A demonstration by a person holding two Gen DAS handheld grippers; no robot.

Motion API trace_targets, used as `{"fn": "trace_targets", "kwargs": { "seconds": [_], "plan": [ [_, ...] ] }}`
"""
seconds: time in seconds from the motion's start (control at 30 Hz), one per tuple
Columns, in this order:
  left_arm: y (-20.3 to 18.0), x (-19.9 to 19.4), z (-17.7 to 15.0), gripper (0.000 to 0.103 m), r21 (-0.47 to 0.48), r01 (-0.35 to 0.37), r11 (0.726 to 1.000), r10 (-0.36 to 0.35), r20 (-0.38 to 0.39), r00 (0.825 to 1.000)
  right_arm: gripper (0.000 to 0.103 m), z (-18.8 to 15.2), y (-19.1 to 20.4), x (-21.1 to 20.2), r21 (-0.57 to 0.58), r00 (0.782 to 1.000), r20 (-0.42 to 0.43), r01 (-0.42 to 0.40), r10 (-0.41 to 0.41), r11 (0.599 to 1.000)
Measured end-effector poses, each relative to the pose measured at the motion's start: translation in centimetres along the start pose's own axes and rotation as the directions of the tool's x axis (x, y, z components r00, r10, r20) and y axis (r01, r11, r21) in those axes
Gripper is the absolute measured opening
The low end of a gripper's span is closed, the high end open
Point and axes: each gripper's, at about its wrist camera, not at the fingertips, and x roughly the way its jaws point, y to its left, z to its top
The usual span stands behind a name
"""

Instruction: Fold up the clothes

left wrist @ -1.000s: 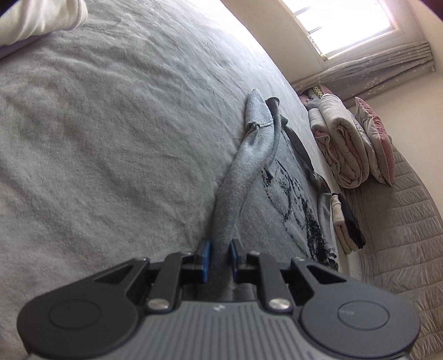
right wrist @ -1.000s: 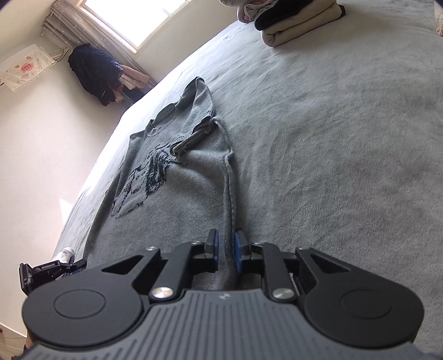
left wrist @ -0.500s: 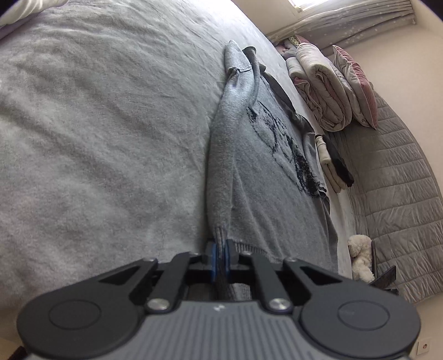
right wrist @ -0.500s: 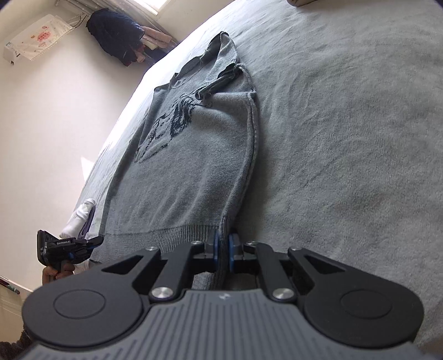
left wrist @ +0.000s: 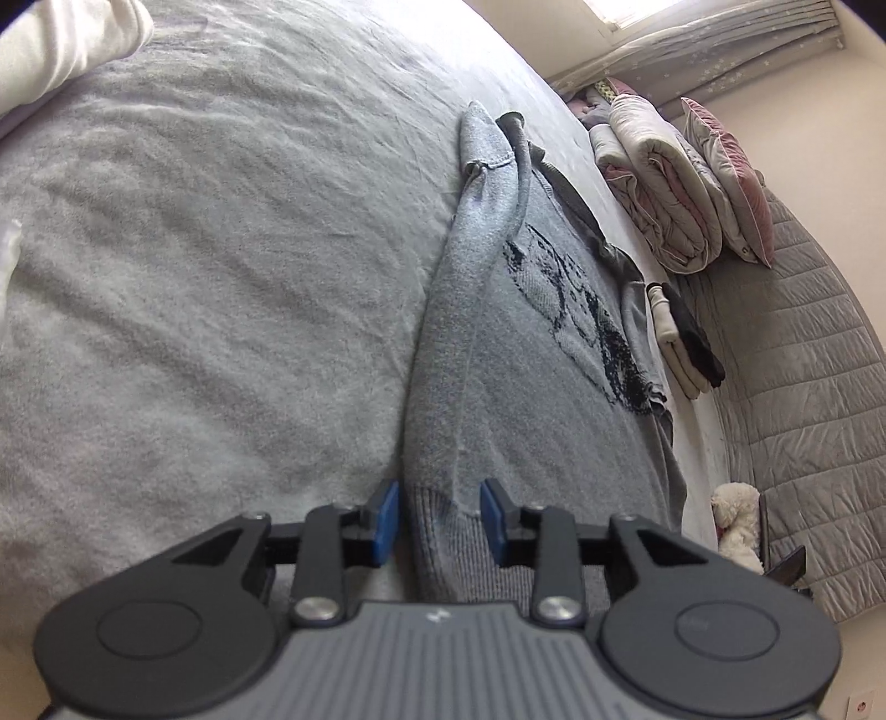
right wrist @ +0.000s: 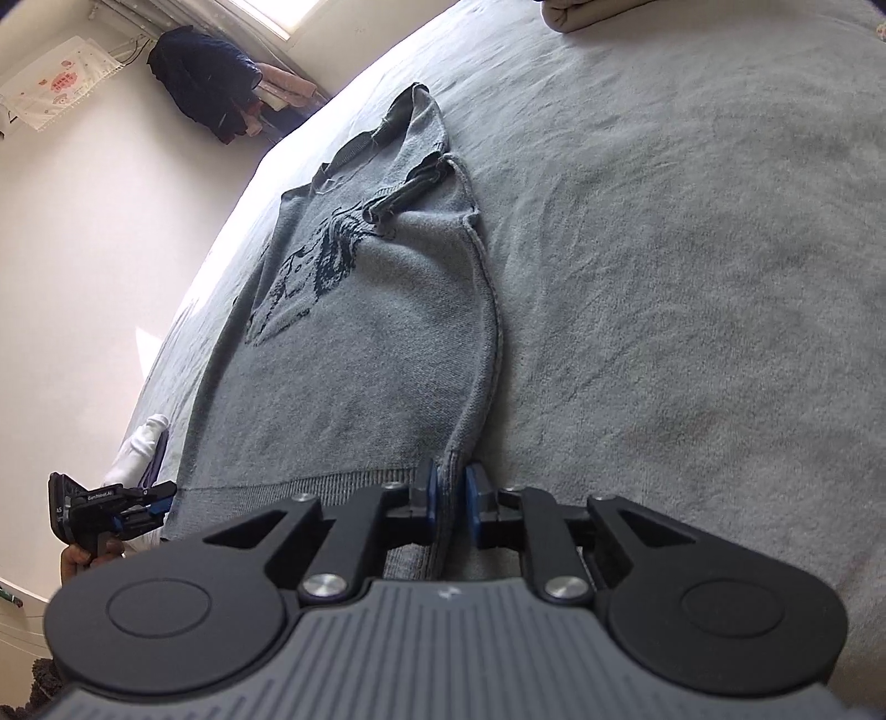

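Note:
A grey knit sweater [left wrist: 554,387] with a dark printed picture lies flat on the grey bed cover [left wrist: 221,249], its sleeves folded inward. My left gripper [left wrist: 438,520] is open at the ribbed hem's left corner, and the hem lies loose between its blue pads. In the right wrist view the same sweater [right wrist: 376,343] stretches away towards the collar. My right gripper [right wrist: 451,493] stands slightly open at the hem's right corner, with the fabric edge lying in the narrow gap. The left gripper [right wrist: 166,493] shows there at the far hem corner, held by a hand.
Rolled quilts and pillows [left wrist: 664,194] and a small stack of folded clothes [left wrist: 681,343] sit along the padded headboard. A white plush toy [left wrist: 736,520] lies beside the bed. Dark clothes [right wrist: 205,77] hang by the window. A white sleeve [left wrist: 55,50] is at top left.
Both grippers held the hem shut half a second ago. The left has now opened wide and the right has parted slightly, and the sweater hem rests on the bed.

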Motion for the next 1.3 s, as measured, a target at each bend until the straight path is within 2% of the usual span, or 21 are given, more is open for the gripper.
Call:
{"fn": "trace_targets", "kwargs": {
  "seconds": [0.1, 0.17, 0.3, 0.43, 0.6, 0.7, 0.77, 0.9, 0.97, 1.03, 1.13, 1.17, 1.2, 1.23, 1.3],
  "plan": [
    [-1.0, 0.9, 1.9, 0.048, -0.009, -0.044, 0.999, 0.044, -0.014, 0.999, 0.049, 1.7, 0.9, -0.1, 0.008, 1.0, 0.022, 0.02, -0.02, 1.0],
    [-1.6, 1.7, 3.3, 0.052, -0.017, -0.075, 0.997, 0.075, -0.03, 0.997, 0.05, 3.1, 1.6, 0.1, 0.013, 0.999, 0.038, 0.02, -0.02, 1.0],
    [-2.7, 3.1, 5.8, 0.052, -0.038, -0.136, 0.99, 0.134, -0.056, 0.989, 0.05, 6.0, 3.2, 1.3, 0.021, 0.997, 0.065, 0.035, -0.036, 0.999],
    [-5.0, 3.8, 8.2, 0.051, -0.079, -0.185, 0.98, 0.185, -0.007, 0.983, 0.05, 9.0, 4.8, 2.8, 0.025, 0.994, 0.093, 0.057, -0.059, 0.998],
    [-9.0, 5.4, 7.9, 0.051, 0.0, -0.148, 0.989, 0.147, 0.141, 0.979, 0.05, 11.8, 5.9, 5.6, 0.008, 0.986, 0.123, 0.113, -0.113, 0.994],
    [-10.8, 6.8, 7.1, 0.05, 0.086, -0.133, 0.987, 0.111, 0.223, 0.969, 0.05, 13.0, 5.8, 7.1, 0.005, 0.982, 0.128, 0.139, -0.138, 0.99],
    [-11.8, 7.7, 6.8, 0.05, 0.145, -0.154, 0.977, 0.114, 0.247, 0.962, 0.05, 13.8, 5.7, 7.9, 0.004, 0.98, 0.13, 0.155, -0.154, 0.988],
    [-12.3, 9.2, 7.2, 0.05, 0.167, -0.115, 0.979, 0.069, 0.255, 0.964, 0.05, 15.3, 5.4, 9.7, 0.001, 0.974, 0.133, 0.186, -0.185, 0.982],
    [-12.6, 10.4, 7.6, 0.05, 0.167, -0.098, 0.981, 0.059, 0.223, 0.973, 0.047, 16.0, 5.3, 10.6, 0.0, 0.97, 0.135, 0.202, -0.2, 0.979],
    [-13.0, 11.4, 8.0, 0.05, 0.174, -0.101, 0.979, 0.064, 0.206, 0.976, 0.034, 16.8, 5.2, 11.5, -0.001, 0.967, 0.137, 0.218, -0.216, 0.976],
    [-13.4, 12.6, 8.2, 0.05, 0.187, -0.104, 0.977, 0.07, 0.181, 0.981, 0.022, 17.9, 5.0, 12.8, -0.003, 0.961, 0.139, 0.241, -0.239, 0.97],
    [-13.5, 13.0, 8.3, 0.05, 0.191, -0.105, 0.976, 0.072, 0.173, 0.982, 0.018, 18.3, 5.0, 13.2, -0.014, 0.958, 0.138, 0.256, -0.252, 0.966],
    [-13.7, 13.4, 8.3, 0.05, 0.195, -0.105, 0.975, 0.073, 0.164, 0.984, 0.008, 18.6, 5.3, 13.4, -0.039, 0.952, 0.134, 0.281, -0.274, 0.959],
    [-13.6, 13.6, 8.4, 0.05, 0.194, -0.107, 0.975, 0.076, 0.16, 0.984, 0.004, 18.9, 5.5, 13.7, -0.065, 0.946, 0.131, 0.305, -0.295, 0.95],
    [-13.5, 13.9, 8.7, 0.05, 0.192, -0.111, 0.975, 0.082, 0.153, 0.985, 0.004, 19.5, 6.0, 14.1, -0.116, 0.93, 0.13, 0.358, -0.343, 0.926]
  ]
}}
